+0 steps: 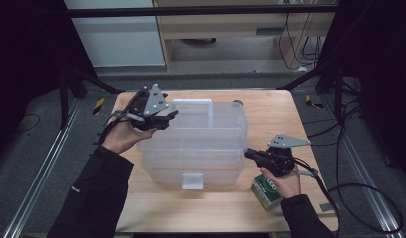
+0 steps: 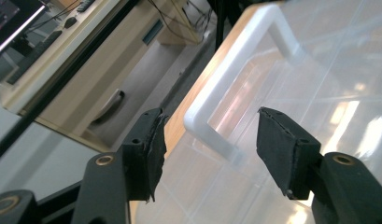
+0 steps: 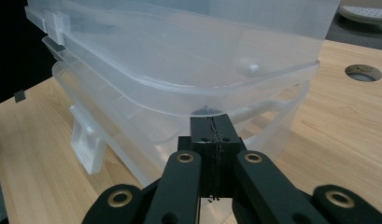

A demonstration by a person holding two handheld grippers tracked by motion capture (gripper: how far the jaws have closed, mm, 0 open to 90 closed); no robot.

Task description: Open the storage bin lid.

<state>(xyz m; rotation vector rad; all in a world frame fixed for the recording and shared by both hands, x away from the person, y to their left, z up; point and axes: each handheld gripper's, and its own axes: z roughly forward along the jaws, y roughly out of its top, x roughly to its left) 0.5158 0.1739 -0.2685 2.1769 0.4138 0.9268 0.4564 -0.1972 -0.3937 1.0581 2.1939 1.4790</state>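
Left gripper point(image 1: 167, 118) is held at the far-left corner of the clear plastic box point(image 1: 195, 148), jaws spread wide w/ the white carry handle point(image 2: 235, 70) seen btwn them in the left gripper view; no contact can be made out. Right gripper point(image 3: 211, 128) is pressed together, tips set against the box's right side just under the lid rim point(image 3: 179, 100). Box is placed mid-table point(image 1: 275, 106), front latch point(image 1: 192, 180) facing the person. Green carton point(image 1: 266, 191) is seen near the right hand point(image 1: 285, 181).
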